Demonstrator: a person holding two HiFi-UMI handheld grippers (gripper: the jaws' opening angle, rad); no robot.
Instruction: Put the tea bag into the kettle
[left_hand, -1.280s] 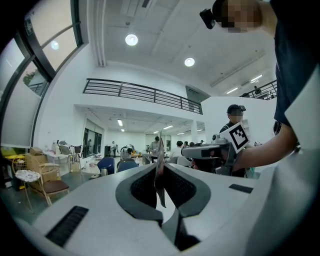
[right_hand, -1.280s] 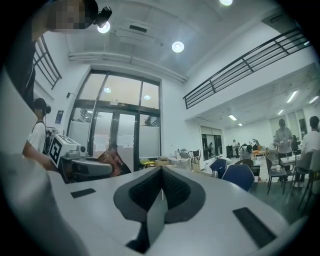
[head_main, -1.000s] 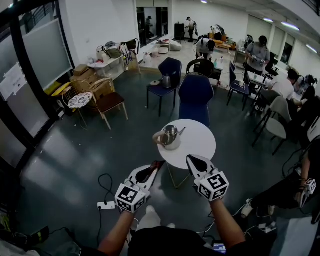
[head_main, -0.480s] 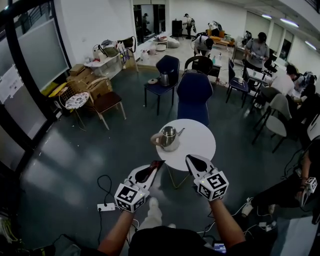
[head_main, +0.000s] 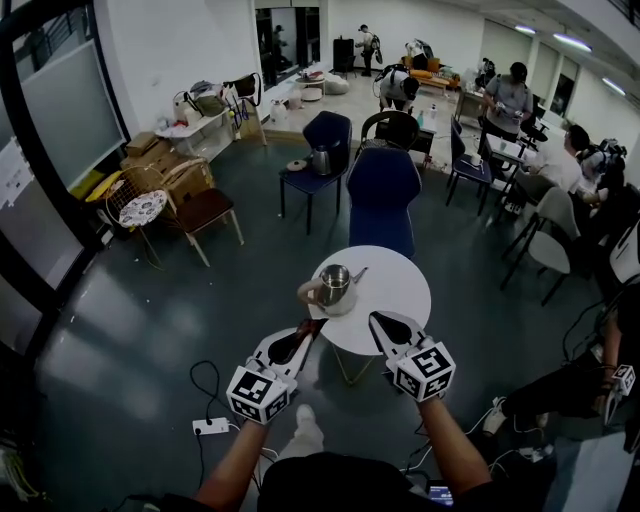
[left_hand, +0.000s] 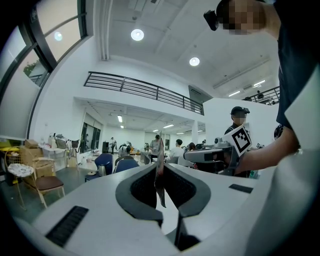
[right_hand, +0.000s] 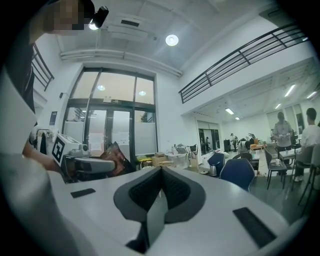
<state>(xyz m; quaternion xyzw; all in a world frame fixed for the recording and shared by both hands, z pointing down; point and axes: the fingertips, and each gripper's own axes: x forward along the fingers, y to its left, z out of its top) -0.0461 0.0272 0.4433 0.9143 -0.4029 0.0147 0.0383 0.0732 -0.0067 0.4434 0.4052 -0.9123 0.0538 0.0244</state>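
A steel kettle (head_main: 335, 285) stands on a round white worktop (head_main: 400, 290), seen from above. The left gripper (head_main: 304, 337), just short of the kettle, is clamped on a thin dark tea bag (left_hand: 160, 186), edge-on between its jaws. The right gripper (head_main: 384, 323), near the kettle too, is closed on nothing. Risk: the flat bag may catch on the kettle's narrow mouth and drop outside.

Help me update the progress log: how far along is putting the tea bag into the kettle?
Done: the tea bag is clamped in the left gripper. In hand: it is held short of the kettle, at the near edge of the round table. Left: reach the kettle and drop it in. The right gripper is shut, empty.
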